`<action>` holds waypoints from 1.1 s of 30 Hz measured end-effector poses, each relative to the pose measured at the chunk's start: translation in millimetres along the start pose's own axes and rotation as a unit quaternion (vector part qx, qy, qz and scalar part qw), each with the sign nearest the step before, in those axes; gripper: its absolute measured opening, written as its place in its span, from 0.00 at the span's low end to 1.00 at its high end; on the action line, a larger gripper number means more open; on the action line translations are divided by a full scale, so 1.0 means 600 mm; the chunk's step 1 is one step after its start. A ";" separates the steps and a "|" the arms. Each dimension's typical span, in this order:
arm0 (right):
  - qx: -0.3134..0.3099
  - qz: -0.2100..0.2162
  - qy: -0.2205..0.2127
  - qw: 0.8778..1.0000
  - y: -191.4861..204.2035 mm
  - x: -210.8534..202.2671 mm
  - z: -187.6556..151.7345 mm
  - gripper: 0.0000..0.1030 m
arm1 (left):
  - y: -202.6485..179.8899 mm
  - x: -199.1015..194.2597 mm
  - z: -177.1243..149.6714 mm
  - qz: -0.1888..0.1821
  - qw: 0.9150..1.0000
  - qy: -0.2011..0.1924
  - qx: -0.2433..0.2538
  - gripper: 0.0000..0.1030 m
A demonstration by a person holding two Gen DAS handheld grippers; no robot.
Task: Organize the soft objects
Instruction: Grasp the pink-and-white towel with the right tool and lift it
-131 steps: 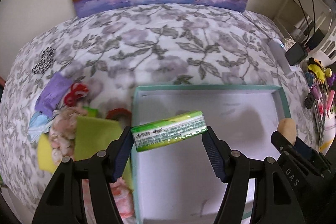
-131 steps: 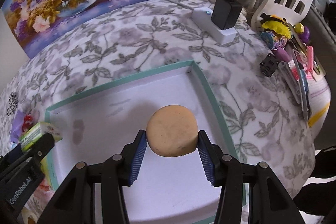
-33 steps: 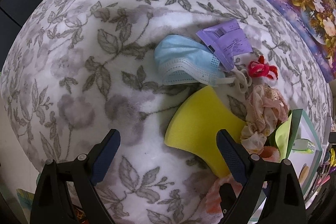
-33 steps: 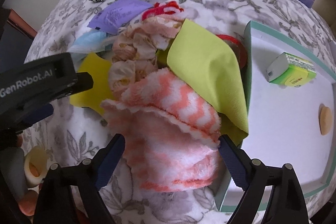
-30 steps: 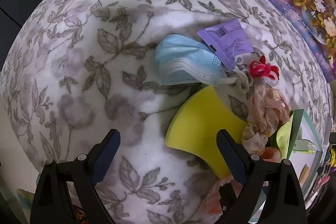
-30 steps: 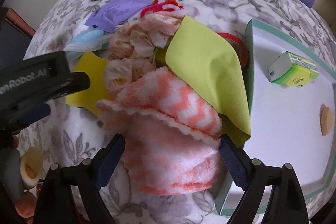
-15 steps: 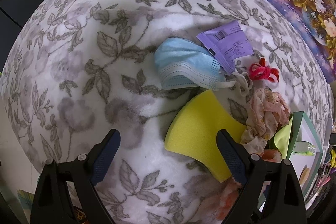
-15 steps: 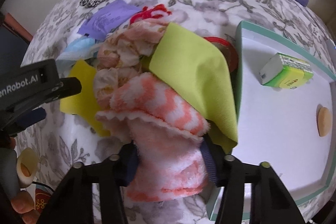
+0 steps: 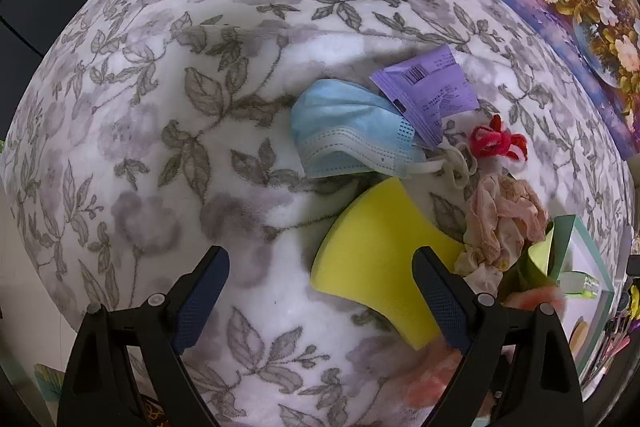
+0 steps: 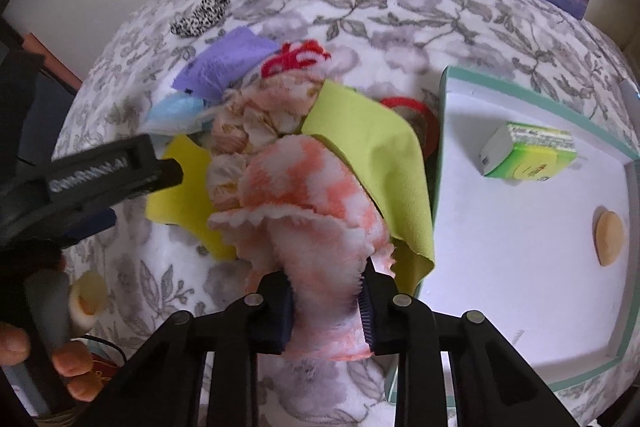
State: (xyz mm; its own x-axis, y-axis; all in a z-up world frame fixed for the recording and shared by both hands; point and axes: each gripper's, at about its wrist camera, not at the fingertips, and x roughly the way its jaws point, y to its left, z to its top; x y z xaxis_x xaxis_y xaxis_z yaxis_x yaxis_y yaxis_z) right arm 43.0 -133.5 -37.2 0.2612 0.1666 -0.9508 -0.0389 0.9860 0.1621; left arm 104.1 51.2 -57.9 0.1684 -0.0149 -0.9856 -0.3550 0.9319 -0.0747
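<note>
1. Left gripper (image 9: 320,295) hangs with jaws wide and empty over the tabletop; closing now could miss the yellow sponge (image 9: 380,259) at its right.
2. Right gripper (image 10: 326,301) jaws are closing on the pink towel (image 10: 312,211); lifting may drag the green cloth (image 10: 372,151) beside the tray (image 10: 440,107).

Tray (image 10: 532,95) sits right of the pile on the counter (image 9: 160,107); tissue pack (image 10: 528,155) and sponge puff (image 10: 610,237) inside it, well apart. In the pile: towel (image 10: 312,211) nearest, cloth (image 10: 372,163) draped over the tray's left wall, scrunchie (image 10: 248,131) left of the cloth, foam pad (image 9: 380,259) beside it, mask (image 9: 344,131) and sachet (image 9: 432,91) behind.
</note>
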 end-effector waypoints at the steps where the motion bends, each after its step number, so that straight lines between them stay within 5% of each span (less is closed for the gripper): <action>1: 0.001 0.001 -0.003 1.000 -0.001 -0.006 0.001 0.27 | 0.000 -0.003 -0.001 0.000 1.000 0.000 0.002 0.90; 13: 0.019 0.009 -0.043 0.999 -0.032 -0.065 0.013 0.25 | -0.018 -0.018 -0.024 -0.012 1.000 0.004 0.020 0.90; 33: 0.046 0.000 -0.037 0.998 -0.090 -0.076 0.008 0.25 | -0.115 -0.004 -0.087 0.013 0.994 0.012 0.108 0.90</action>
State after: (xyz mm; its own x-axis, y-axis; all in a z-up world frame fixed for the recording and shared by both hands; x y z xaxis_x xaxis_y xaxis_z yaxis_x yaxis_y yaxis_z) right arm 37.5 -194.7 -1.2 0.3327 0.1626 -0.9289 0.0487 0.9807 0.1891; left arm 80.4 -32.1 -58.3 0.1379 0.0044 -0.9904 -0.1525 0.9882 -0.0169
